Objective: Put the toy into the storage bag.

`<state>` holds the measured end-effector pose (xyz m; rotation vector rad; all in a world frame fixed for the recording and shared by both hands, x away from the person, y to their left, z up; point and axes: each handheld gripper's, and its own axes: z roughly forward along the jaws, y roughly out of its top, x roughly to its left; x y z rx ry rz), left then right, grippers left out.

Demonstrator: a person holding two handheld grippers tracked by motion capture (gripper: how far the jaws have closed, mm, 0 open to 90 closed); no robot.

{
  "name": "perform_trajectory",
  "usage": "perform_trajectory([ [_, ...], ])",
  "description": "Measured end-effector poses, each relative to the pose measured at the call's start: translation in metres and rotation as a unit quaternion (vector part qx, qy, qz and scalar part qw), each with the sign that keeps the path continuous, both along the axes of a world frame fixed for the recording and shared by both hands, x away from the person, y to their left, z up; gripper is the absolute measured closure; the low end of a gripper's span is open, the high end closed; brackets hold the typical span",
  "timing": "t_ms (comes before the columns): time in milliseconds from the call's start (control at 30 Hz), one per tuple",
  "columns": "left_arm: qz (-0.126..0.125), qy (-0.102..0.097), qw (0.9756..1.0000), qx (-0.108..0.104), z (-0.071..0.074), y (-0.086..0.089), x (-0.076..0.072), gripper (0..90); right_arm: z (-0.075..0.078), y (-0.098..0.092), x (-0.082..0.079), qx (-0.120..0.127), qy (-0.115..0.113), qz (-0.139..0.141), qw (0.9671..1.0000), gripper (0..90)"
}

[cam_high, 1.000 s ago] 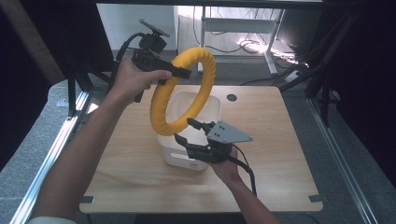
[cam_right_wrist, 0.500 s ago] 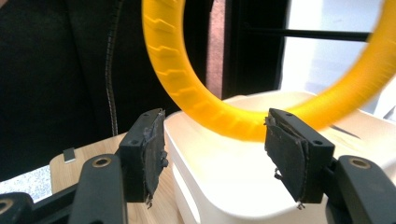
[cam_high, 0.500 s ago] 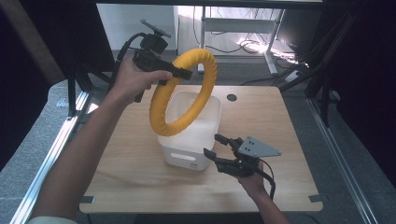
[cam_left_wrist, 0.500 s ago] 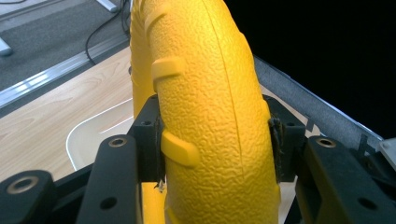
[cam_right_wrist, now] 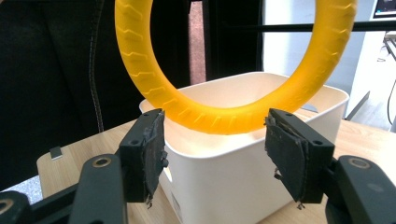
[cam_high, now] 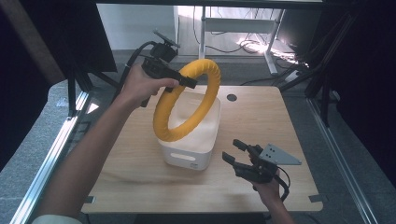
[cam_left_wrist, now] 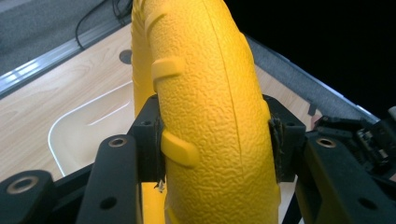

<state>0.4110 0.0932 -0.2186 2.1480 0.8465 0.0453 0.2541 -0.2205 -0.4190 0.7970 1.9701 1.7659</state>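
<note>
Yellow ring [cam_high: 187, 100] hangs upright over the white bin [cam_high: 191, 140] on your worktop [cam_high: 261, 116], its lower arc just above the bin's mouth. Your left tongs [cam_high: 189, 81] clamp its upper rim. Your right tongs [cam_high: 236, 156] gape empty beside the bin.

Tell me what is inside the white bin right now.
The white bin shows bare pale walls and part of its floor, with nothing lying in it. The yellow ring, held above by the left gripper, hides some of the inside.
</note>
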Motion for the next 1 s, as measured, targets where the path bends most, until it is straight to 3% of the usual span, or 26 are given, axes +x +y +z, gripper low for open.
perform_trajectory([
  [333, -0.007, 0.021, 0.9997, 0.006, -0.031, -0.005, 0.009, 49.8, -0.010, -0.006, 0.001, 0.003, 0.010, -0.006, 0.9999, 38.1],
  [367, -0.014, 0.020, 0.9996, 0.015, -0.032, -0.004, 0.011, 49.9, -0.010, -0.007, 0.002, 0.002, 0.009, -0.007, 0.9999, 38.1],
  [1000, -0.011, 0.044, 0.9988, 0.019, -0.065, -0.010, 0.024, 49.7, -0.018, -0.011, 0.004, 0.003, 0.013, -0.012, 0.9998, 38.1],
])
